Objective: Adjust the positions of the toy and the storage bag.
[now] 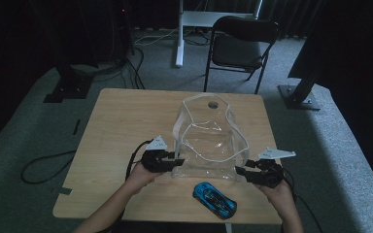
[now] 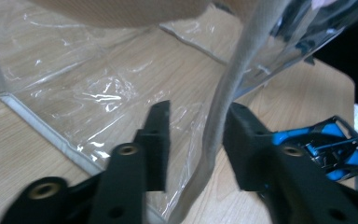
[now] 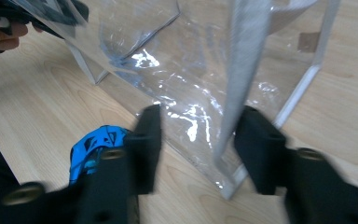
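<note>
A: Grey carpet, dark room, folding chair [image 1: 243, 41] behind wooden table [image 1: 121, 126]. Clear plastic bag [image 1: 211, 145] standing open mid-table, white-trimmed edges, strap looped over far side.

B: Grippers?

A: Left gripper [image 1: 175, 162] at bag's left lower edge, right gripper [image 1: 241, 171] at its right lower edge. One on each side, both low near tabletop.

B: Jaw state, left?

A: Parted. Left gripper [image 2: 193, 140] view: grey strap plus clear wall running between jaws, strap just against right-hand jaw, clear gap on the other side. Not pinched.

B: Right?

A: Same deal. Right gripper [image 3: 198, 144] view: jaws apart, bag's trimmed corner and strap between them, gaps either side. No squeeze visible.

B: Bag [image 3: 191, 70] contents?

A: Can't tell, looks see-through to the wood.

B: Anything else on table?

A: Blue toy car [image 1: 214, 199] near front edge, outside bag, closer to right gripper, not touching it. Also seen as blue toy car [image 2: 328, 147] past the left jaws and low in right gripper view [image 3: 95, 147].
</note>
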Available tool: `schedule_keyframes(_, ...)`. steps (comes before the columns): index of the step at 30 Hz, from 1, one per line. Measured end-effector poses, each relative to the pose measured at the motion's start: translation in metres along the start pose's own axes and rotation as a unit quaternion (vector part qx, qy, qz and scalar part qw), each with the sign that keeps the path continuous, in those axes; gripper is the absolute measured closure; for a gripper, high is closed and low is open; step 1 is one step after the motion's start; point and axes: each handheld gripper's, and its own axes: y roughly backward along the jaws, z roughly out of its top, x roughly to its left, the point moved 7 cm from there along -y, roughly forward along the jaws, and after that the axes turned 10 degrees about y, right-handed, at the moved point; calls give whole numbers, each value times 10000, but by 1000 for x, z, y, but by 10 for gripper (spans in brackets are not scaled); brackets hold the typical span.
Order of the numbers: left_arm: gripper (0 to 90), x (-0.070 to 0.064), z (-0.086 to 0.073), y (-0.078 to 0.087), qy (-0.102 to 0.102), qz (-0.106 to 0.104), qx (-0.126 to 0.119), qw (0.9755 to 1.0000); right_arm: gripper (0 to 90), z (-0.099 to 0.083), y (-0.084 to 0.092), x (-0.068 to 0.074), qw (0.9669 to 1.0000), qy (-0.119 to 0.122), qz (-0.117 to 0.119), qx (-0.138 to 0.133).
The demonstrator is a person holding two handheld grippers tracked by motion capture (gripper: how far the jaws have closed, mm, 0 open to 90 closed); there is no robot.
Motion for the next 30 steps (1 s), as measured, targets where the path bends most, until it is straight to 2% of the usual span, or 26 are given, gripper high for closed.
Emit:
schedule_keyframes(5, 295, -1, 1, 0, 39, 0, 146, 9999, 320, 1, -3, 2, 9993, -250, 171, -223)
schedule_keyframes(7, 259, -1, 1, -1, -33, 206, 192, 9996, 266, 3, -3, 3, 9993, -225, 153, -272)
schedule_keyframes(8, 198, -2, 1, -1, -66, 164, 235, 9996, 215, 3, -3, 4, 9994, -171, 143, -282)
schedule_keyframes(10, 174, -3, 1, -1, -106, 172, 230, 9995, 135, 3, -4, 6, 9997, -15, 115, -207)
schedule_keyframes(13, 99, -5, 2, -1, -231, 162, 238, 9993, 130, 3, -7, 7, 9998, 83, 40, -149)
schedule_keyframes(14, 98, -6, 2, -1, -256, 171, 217, 9993, 125, 3, -8, 7, 9998, 96, 25, -166)
schedule_keyframes(15, 91, -6, 2, -1, -253, 121, 203, 9994, 125, 4, -8, 7, 9997, 80, 14, -225)
schedule_keyframes(17, 1, -7, 2, -2, -284, 45, 274, 9992, 132, 6, -8, 7, 9989, -20, 160, -432)
schedule_keyframes(19, 2, -6, 3, -1, -262, 55, 250, 9993, 132, 6, -6, 8, 9987, -3, 88, -500)
schedule_keyframes(22, 2, -3, 5, 3, -201, 165, 106, 9996, 132, 5, -5, 9, 9983, -104, 165, -545)
schedule_keyframes(25, 2, -1, 5, 7, -246, 272, 70, 9993, 132, 3, -4, 12, 9980, -120, 184, -591)
schedule_keyframes(28, 2, 0, 4, 11, -275, 328, 88, 9990, 132, 0, -2, 19, 9984, -35, 143, -542)
schedule_keyframes(30, 3, 1, 4, 14, -267, 373, 34, 9989, 132, -2, -1, 22, 9985, 58, 5, -541)
